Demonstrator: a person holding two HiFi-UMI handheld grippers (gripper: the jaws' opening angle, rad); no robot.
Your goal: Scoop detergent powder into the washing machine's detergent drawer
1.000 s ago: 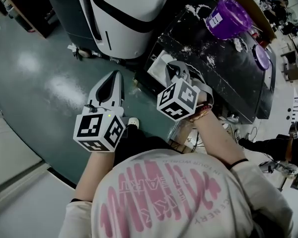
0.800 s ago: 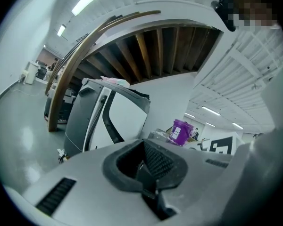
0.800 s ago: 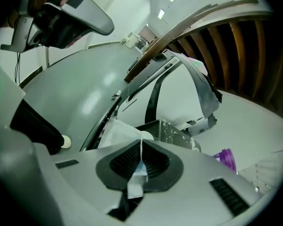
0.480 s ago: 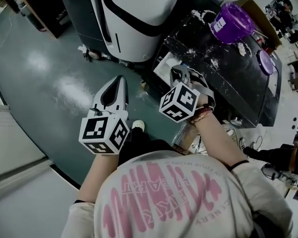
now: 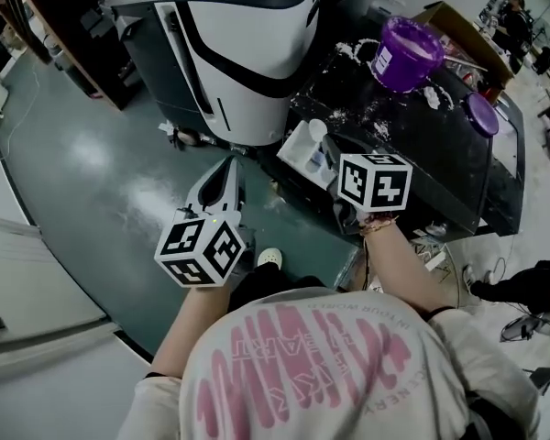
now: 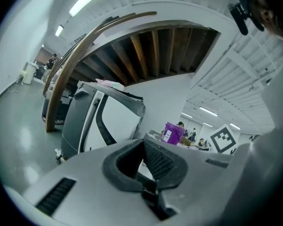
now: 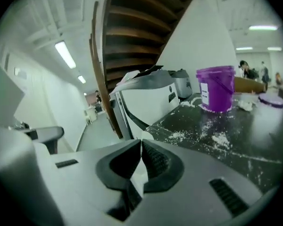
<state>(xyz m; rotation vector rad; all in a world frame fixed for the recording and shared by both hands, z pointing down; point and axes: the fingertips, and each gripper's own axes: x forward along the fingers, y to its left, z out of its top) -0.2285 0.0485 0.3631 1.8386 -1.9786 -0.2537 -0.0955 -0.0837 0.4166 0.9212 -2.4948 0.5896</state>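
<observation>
Right gripper first: caught it squeezed shut on, by the look of it, the thin handle of a small white scoop, bowl poking out just past the tips, hanging right by the far corner of the white detergent drawer pulled out at the near edge of the black top, touching or not, couldn't say. Couldn't make out any load in the bowl either, too small from the head view and edge-on from the right gripper view. Found the left gripper with jaws together too, nothing between them, held out over the green floor, apart from the drawer and near a big white-and-black machine. Spotted the purple detergent tub open at the far side of that black top, lid lying off to one side, loose powder scattered between tub and drawer, so clearly messy stuff. Reckoned the powder light, dry and runny, ready to slide off at the slightest tilt or jolt. Figured the scoop for light stiff plastic, slick enough to swivel in the pads. Would've gripped it low on the handle, close up to the bowl, square across the pads, and carried it level and slow.
</observation>
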